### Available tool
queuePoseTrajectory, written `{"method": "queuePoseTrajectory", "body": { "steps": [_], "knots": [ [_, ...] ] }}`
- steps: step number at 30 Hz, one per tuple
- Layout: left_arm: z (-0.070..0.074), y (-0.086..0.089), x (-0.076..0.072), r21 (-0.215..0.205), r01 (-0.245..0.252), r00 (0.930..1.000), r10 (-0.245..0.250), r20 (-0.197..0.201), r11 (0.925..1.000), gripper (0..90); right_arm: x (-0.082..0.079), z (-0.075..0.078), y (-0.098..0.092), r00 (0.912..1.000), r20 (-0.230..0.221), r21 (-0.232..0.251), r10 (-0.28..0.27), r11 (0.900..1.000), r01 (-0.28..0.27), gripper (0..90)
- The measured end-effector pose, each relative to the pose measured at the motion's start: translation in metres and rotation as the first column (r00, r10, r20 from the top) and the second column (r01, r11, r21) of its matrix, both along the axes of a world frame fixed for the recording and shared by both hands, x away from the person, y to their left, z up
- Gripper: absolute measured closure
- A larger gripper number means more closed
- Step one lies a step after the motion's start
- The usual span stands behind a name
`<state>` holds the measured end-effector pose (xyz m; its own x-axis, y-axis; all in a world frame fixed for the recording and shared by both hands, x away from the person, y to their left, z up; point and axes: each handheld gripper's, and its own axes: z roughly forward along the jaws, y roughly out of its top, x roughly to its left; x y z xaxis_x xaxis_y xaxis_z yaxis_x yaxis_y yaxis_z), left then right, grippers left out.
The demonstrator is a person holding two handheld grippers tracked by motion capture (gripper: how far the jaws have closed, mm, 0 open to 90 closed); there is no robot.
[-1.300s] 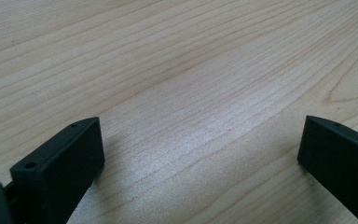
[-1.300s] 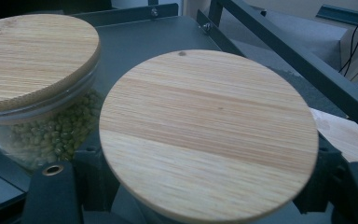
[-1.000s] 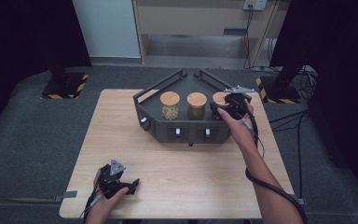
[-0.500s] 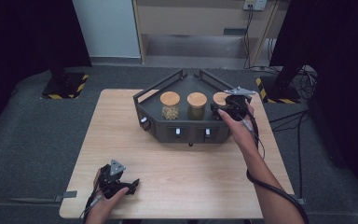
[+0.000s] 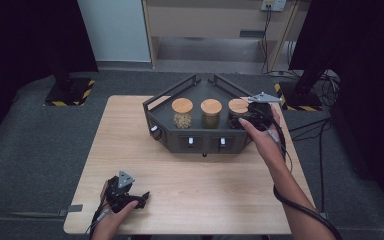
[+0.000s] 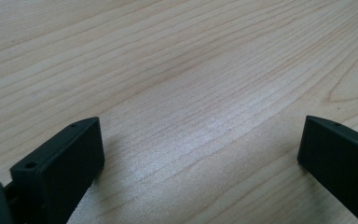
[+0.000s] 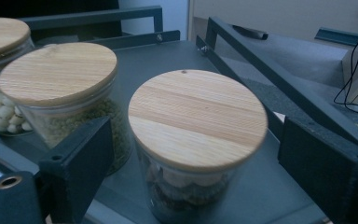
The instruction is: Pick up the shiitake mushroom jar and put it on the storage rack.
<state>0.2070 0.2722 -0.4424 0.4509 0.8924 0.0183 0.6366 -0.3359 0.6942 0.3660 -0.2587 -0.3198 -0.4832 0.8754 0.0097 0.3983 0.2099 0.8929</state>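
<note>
Right tongs have just been opening; jaws now apart, flanking the rightmost jar without pressing on it; jar stands on the tray beside the two others, looks placed; left tongs apart, idle over the bench.
</note>
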Motion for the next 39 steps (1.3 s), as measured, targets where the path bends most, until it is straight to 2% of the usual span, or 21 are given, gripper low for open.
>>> {"method": "queuePoseTrajectory", "body": {
  "steps": [8,13,21,27,39],
  "knots": [
    [0.0,0.0,0.0,0.001,0.0,1.0,0.0,0.0,1.0,0.0,-0.012,0.005,-0.01,0.9999,0.007,0.001,0.008,1.0,-0.009,7.0],
    [0.0,0.0,0.0,0.0,-0.001,1.0,0.001,0.0,1.0,0.0,-0.018,0.012,-0.012,0.9999,0.006,-0.014,0.012,1.0,-0.012,4.7],
    [0.0,0.0,0.0,0.0,-0.001,1.0,0.001,0.0,1.0,0.0,-0.031,0.019,-0.016,0.9993,0.022,-0.009,0.031,0.999,-0.031,2.9],
    [0.0,0.0,0.0,0.0,-0.001,1.0,0.001,0.0,1.0,0.0,-0.043,0.016,-0.02,0.9987,0.039,-0.011,0.032,0.999,-0.032,2.3],
    [0.0,0.0,0.0,0.0,-0.001,1.0,0.001,0.0,1.0,0.0,-0.051,0.002,-0.027,0.9992,0.024,-0.015,0.031,0.999,-0.031,2.3]
  ]
}}
